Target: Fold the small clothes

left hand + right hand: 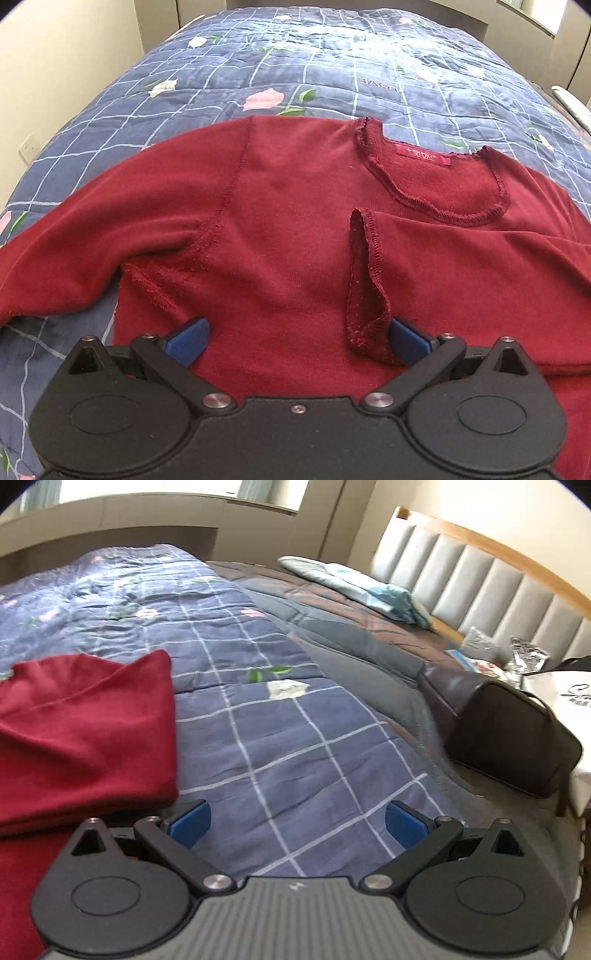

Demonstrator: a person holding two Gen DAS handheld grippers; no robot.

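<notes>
A dark red long-sleeved top (295, 206) lies flat on the blue checked quilt (295, 62), neckline away from me. One sleeve is folded across the chest, its cuff (364, 280) just in front of my left gripper's right finger. The other sleeve (74, 236) spreads out to the left. My left gripper (297, 341) is open and empty, low over the top's body. In the right wrist view my right gripper (297, 823) is open and empty over bare quilt (280, 738), with the top's folded edge (85, 731) just to its left.
A dark brown bag (506, 734) sits at the bed's right side beside a white bag (565, 698). A folded light blue cloth (354, 583) lies near the padded headboard (480, 572). A wall socket (27, 147) is on the left wall.
</notes>
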